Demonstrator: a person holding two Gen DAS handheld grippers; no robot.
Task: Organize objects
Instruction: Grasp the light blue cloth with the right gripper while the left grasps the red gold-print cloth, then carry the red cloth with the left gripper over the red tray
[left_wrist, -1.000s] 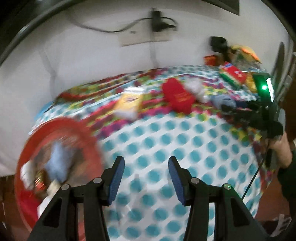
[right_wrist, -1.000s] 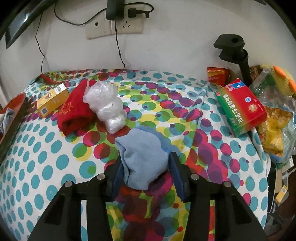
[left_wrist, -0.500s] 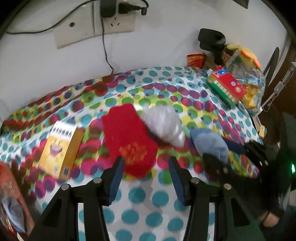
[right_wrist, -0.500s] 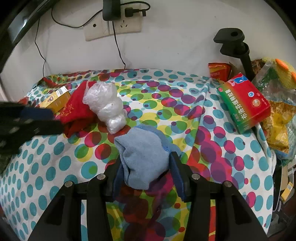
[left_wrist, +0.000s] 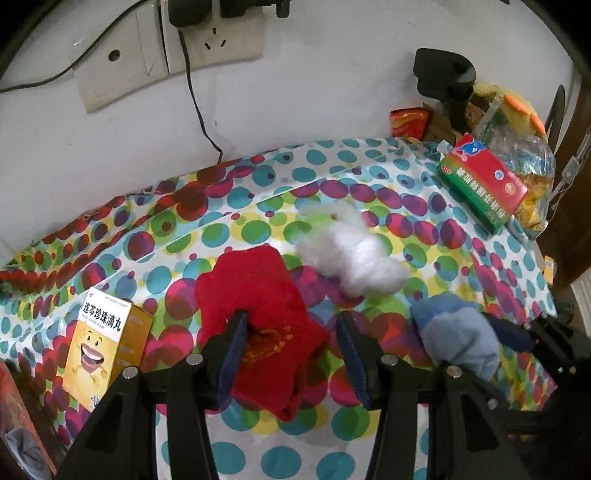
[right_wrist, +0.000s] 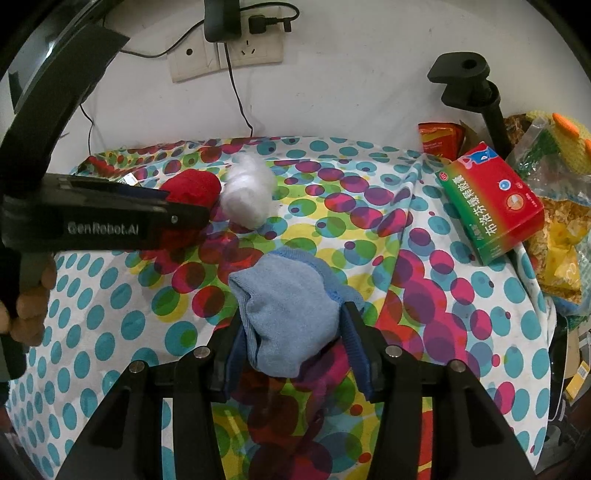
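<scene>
Across the polka-dot cloth (right_wrist: 110, 314), one sheet covering the whole table, everything waiting to be sorted lies loose and in reach. Biggest of the small stuff: one red-and-green medicine box (right_wrist: 491, 206) parked at the right edge against a heap of plastic bags (right_wrist: 554, 206), likely out of the way rather than next in line. Over on the far left sits one yellow carton (left_wrist: 103, 347), standing on end, just beside the red cloth.

Now the action. The left gripper (left_wrist: 291, 354) is angled down with its tongs spread wide, straddling the near end of the single red sock (left_wrist: 255, 325); the pads are not pressing it, so this reads as lining up a pinch. Right gripper (right_wrist: 291, 347) has the one blue sock (right_wrist: 288, 314) bunched between its tongs, and those tongs are opening right now, cloth still touching both pads. My read: it is adjusting its hold or letting the sock settle on the table.

Between the two socks, one crumpled white plastic bag (left_wrist: 351, 254) lies apart from both tools, untouched.

Smallest: one orange packet (right_wrist: 439, 138) tucked at the wall by the black clamp stand (right_wrist: 469, 85).

Count: two socks, two boxes, one white bag, one packet.
</scene>
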